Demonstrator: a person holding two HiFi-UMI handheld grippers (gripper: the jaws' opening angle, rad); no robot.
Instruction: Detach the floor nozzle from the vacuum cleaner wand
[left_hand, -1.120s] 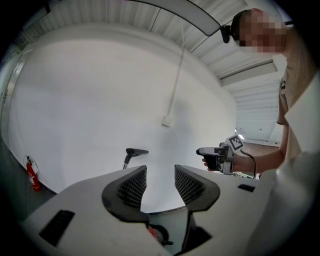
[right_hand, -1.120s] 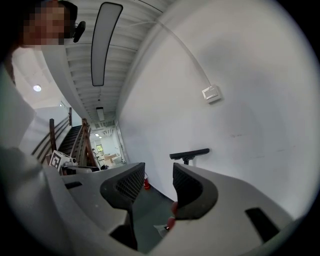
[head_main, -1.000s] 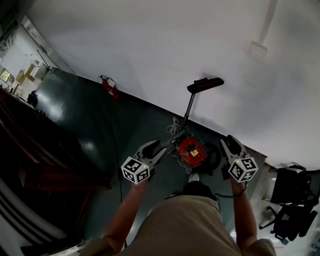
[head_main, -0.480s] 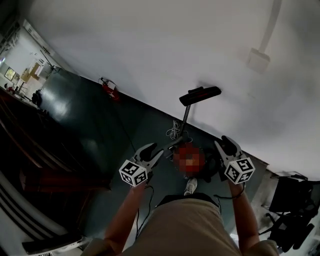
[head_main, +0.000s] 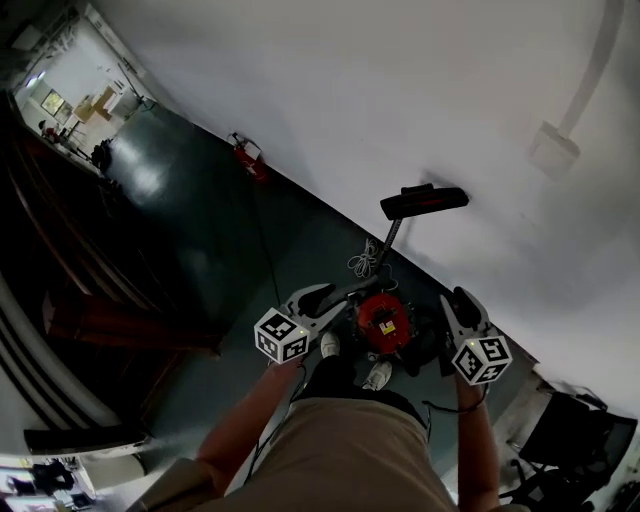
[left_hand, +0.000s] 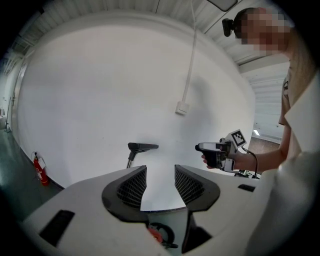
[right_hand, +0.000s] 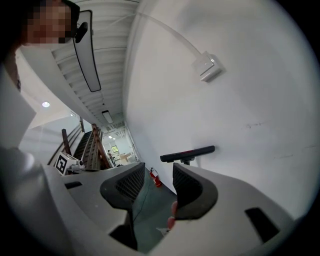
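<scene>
The vacuum's black floor nozzle (head_main: 425, 201) sits at the top of the thin wand (head_main: 388, 237), which leans up against the white wall. The red canister (head_main: 383, 322) stands on the dark floor below it. The nozzle also shows in the left gripper view (left_hand: 142, 146) and the right gripper view (right_hand: 187, 153), far beyond the jaws. My left gripper (head_main: 322, 293) hovers just left of the canister, my right gripper (head_main: 459, 297) just right of it. Each gripper's jaws stand a narrow gap apart with nothing between them, and neither touches the vacuum.
A red fire extinguisher (head_main: 250, 160) stands by the wall at the left. A coiled cable (head_main: 362, 262) lies at the wand's foot. Dark stairs (head_main: 100, 300) fill the left side, and an office chair (head_main: 570, 440) is at lower right. The person's shoes (head_main: 378, 375) stand right behind the canister.
The head view has swung, so the vacuum and both grippers sit a little further right and lower. The person's shoes now show behind the canister. Neither gripper's jaws have changed.
</scene>
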